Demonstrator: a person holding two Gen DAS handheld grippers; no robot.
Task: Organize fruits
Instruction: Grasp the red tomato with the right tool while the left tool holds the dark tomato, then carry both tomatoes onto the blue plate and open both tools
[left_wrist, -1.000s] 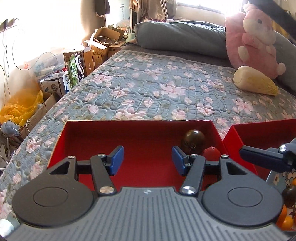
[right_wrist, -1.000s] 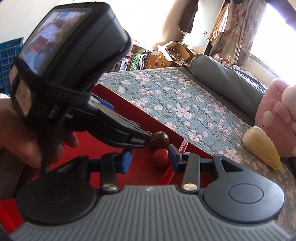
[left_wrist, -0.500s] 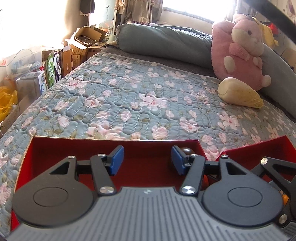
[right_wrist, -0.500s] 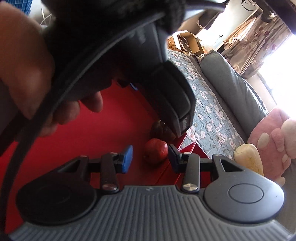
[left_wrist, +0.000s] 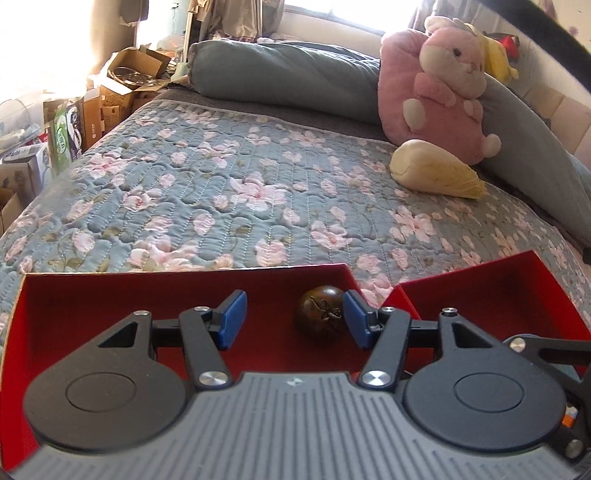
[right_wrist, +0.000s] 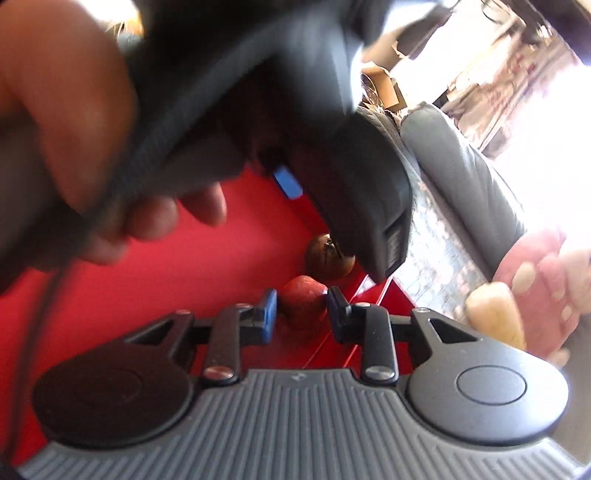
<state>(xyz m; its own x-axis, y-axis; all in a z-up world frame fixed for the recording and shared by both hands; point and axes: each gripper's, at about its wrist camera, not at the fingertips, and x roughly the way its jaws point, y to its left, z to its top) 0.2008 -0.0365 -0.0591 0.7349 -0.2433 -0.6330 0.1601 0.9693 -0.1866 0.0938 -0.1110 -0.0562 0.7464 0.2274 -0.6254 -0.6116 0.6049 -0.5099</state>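
Observation:
A red open box (left_wrist: 92, 291) lies on the flowered bed. A dark brown round fruit (left_wrist: 320, 311) sits near its far right corner, just left of my left gripper's right fingertip. My left gripper (left_wrist: 293, 321) is open and empty, low over the box. In the right wrist view my right gripper (right_wrist: 301, 314) has its two pads on either side of a red fruit (right_wrist: 304, 301) and looks shut on it; the brown fruit (right_wrist: 327, 258) lies just behind. The hand and left gripper body (right_wrist: 258, 110) fill the upper left of that view.
A second red box (left_wrist: 498, 295) stands to the right of the first. A pink plush rabbit (left_wrist: 439, 88), a cream plush vegetable (left_wrist: 436, 173) and a grey bolster (left_wrist: 284, 77) lie at the bed's far side. Cardboard boxes (left_wrist: 122, 85) stand left of the bed.
My right gripper's pads have closed in around the red fruit. My left gripper has shifted so the brown fruit now shows between its fingers. The left gripper body has come closer to the right camera.

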